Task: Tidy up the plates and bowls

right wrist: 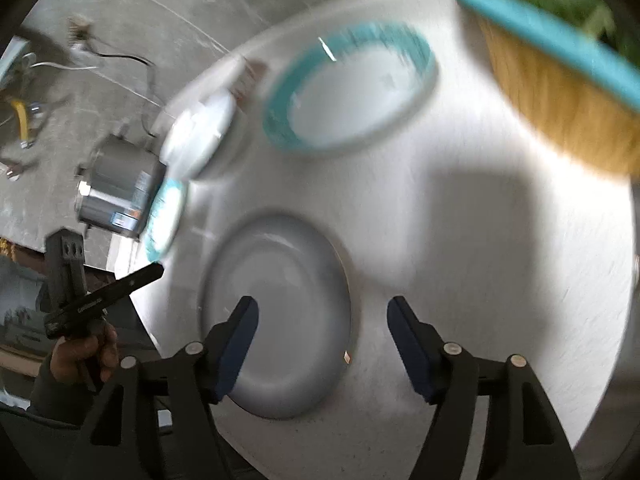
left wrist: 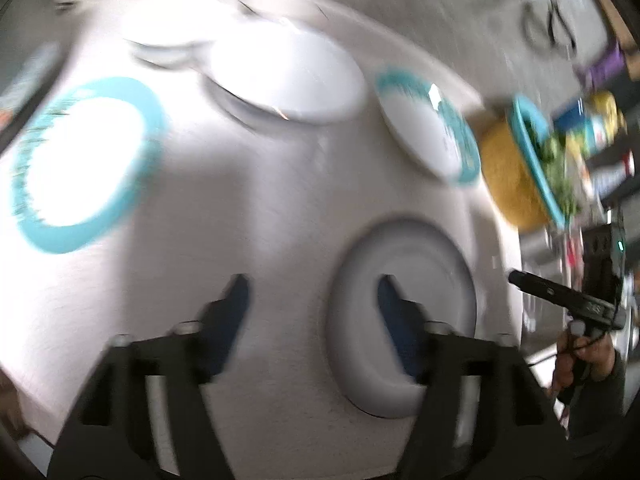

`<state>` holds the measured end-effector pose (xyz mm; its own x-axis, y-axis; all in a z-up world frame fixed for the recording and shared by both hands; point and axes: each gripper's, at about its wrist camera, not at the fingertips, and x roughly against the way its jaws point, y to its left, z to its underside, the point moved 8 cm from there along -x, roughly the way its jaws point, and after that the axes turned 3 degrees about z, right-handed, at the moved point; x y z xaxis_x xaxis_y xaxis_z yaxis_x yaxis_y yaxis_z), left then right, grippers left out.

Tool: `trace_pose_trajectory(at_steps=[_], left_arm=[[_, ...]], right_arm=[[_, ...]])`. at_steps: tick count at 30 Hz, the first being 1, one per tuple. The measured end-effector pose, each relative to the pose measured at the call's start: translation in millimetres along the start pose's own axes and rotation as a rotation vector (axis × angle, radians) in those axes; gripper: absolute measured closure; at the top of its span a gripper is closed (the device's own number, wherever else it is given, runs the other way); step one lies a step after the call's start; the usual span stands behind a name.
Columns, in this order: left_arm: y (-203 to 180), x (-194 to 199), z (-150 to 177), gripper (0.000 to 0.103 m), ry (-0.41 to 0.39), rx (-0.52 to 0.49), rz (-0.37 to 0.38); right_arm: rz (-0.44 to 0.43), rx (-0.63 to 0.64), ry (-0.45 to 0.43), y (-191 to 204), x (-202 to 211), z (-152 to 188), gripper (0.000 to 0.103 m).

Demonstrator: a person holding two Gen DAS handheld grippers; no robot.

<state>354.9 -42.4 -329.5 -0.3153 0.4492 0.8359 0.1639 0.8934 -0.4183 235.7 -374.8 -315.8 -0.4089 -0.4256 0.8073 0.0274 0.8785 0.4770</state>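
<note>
- Both views are pretty smeared, so the fine detail is mushy.
- The left gripper [left wrist: 314, 304] is hanging over the round white table [left wrist: 248, 208] with its jaws standing wide apart, nothing pinched between them. One finger [left wrist: 400, 320] is sitting over the white plate [left wrist: 360, 320] in the picture, but whether it's touching the plate I can't tell.
- The right gripper [right wrist: 322, 320] is doing the same thing: jaws spread wide, gripping nothing, with that same white plate [right wrist: 280, 280] lying flat on the table [right wrist: 500, 280] under its left finger [right wrist: 240, 332].
- The rest of the dishes are sitting further back: a teal-rimmed plate [left wrist: 86, 160] off to the left, a white bowl [left wrist: 286, 76] in the middle, and another teal-rimmed plate [left wrist: 428, 124] to the right.
- A yellow basket with a teal rim [right wrist: 560, 92] is sitting at the table's edge with something green in it.
- A hand [left wrist: 580, 364] is showing at the right edge of the left view, wrapped around the other gripper's handle.
</note>
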Motion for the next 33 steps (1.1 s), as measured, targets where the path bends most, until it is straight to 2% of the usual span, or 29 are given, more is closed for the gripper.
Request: trace_pose_trajectory(at_steps=[3, 5, 7, 13, 16, 19, 21, 25, 28, 33], left_arm=[[25, 35, -4, 0.024, -0.067, 0.088, 0.004], [44, 55, -5, 0.024, -0.077, 0.14, -0.012], [60, 70, -10, 0.024, -0.071, 0.159, -0.034], [118, 100, -47, 0.024, -0.176, 0.066, -0.157], [158, 93, -64, 0.024, -0.181, 0.016, -0.178], [202, 79, -68, 0.024, -0.114, 0.032, -0.166], [227, 73, -76, 0.024, -0.083, 0.049, -0.138], [250, 66, -85, 0.024, -0.04, 0.037, -0.062], [264, 61, -94, 0.024, -0.013, 0.039, -0.032], [283, 50, -103, 0.024, 0.006, 0.017, -0.027]], right_arm=[[-0.113, 0.057, -0.106, 35, 24, -27, 0.026], [-0.19, 0.084, -0.159, 60, 33, -40, 0.024], [-0.269, 0.126, -0.205, 102, 36, -51, 0.022], [-0.37, 0.167, -0.256, 192, 3, -49, 0.02], [-0.32, 0.134, -0.195, 213, -50, -44, 0.021], [-0.33, 0.011, -0.141, 225, -101, -48, 0.024], [-0.29, -0.006, -0.124, 235, -136, -56, 0.032], [-0.233, -0.007, -0.062, 246, -184, -65, 0.042], [-0.194, -0.031, -0.006, 241, -208, -65, 0.043], [-0.145, -0.083, -0.005, 228, -221, -66, 0.043]])
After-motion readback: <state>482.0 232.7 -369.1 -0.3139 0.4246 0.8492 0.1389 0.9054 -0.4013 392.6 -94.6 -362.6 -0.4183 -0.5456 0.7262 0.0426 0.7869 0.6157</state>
